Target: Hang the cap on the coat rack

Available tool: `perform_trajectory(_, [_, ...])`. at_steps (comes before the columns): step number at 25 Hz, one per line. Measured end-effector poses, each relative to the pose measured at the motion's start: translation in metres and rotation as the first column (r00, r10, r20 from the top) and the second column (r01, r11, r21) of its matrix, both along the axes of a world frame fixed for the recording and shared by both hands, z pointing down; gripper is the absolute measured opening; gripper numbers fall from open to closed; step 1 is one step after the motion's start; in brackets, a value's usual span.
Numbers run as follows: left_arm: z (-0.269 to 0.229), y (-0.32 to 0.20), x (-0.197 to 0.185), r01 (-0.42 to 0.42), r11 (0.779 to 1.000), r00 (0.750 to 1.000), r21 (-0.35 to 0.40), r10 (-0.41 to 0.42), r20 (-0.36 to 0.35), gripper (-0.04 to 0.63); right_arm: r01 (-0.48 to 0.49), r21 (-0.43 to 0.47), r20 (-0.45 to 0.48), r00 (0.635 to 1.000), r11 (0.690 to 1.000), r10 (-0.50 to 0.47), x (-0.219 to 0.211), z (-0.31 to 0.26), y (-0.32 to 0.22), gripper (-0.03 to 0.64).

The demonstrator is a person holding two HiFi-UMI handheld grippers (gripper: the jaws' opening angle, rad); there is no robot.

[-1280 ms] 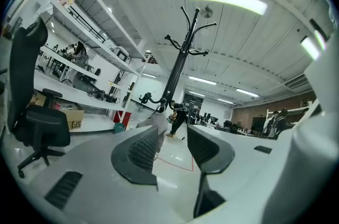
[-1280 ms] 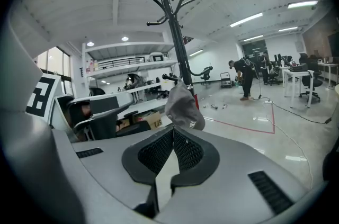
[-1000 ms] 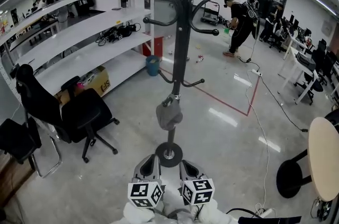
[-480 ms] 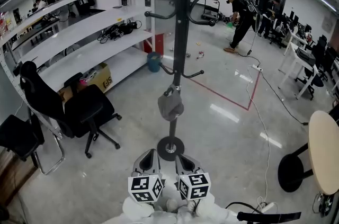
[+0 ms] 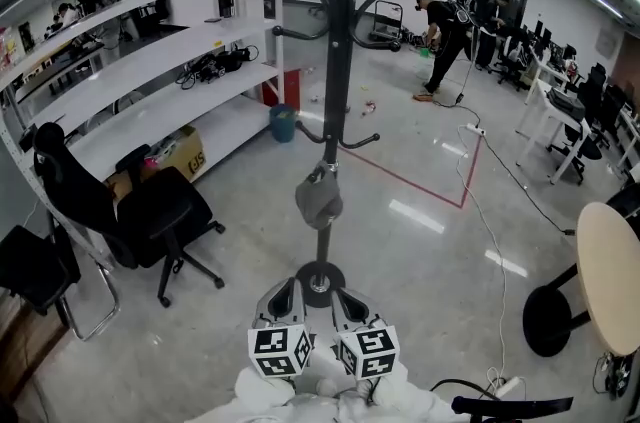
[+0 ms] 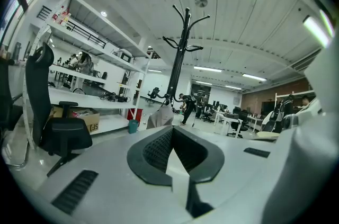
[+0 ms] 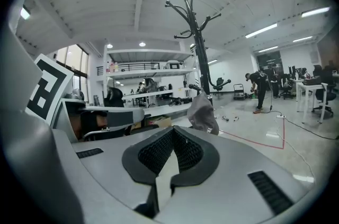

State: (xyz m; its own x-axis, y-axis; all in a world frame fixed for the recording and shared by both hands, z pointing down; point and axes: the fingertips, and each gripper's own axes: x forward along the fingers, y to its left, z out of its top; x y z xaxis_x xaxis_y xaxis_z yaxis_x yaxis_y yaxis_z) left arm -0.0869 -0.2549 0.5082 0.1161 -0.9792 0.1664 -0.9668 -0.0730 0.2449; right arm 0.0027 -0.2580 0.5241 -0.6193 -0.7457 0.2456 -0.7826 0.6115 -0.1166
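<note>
Head view, from the left: white shelving (image 5: 150,61) along the wall, two black chairs (image 5: 160,211) on the floor before it, then one black coat rack (image 5: 345,61) standing mid-floor on a round base (image 5: 320,283). One cap (image 5: 319,201) hangs on it, from a low hook on the side facing the person, well above the base and below the upper rings of hooks. The cap is plain grey and soft, sagging into a slack, creased pouch that narrows to a point at the hook; its brim cannot be made out.

Near the bottom edge, just this side of the base, two grippers sit side by side, each with one marker cube. The left gripper (image 5: 288,289) has its jaws closed together, nothing between them. The right gripper (image 5: 342,293) likewise has its jaws met and is empty. Both point toward the rack, apart from the cap.

Left gripper view puts the cap (image 6: 160,118) beyond the closed tips (image 6: 172,130); right gripper view shows it (image 7: 203,114) likewise past the tips (image 7: 173,130).

Farther right lie a red floor line (image 5: 430,191), one person (image 5: 437,26) bending in the distance, and one round table (image 5: 610,276) at the right edge.
</note>
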Motion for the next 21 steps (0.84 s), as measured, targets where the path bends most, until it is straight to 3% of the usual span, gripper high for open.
perform_trajectory(21, [0.0049, -0.0020, 0.0051, -0.028, 1.000, 1.000, -0.011, 0.028, -0.013, 0.003, -0.032, -0.029, -0.008, 0.999, 0.999, 0.031, 0.0050, 0.0069, -0.0040, 0.009])
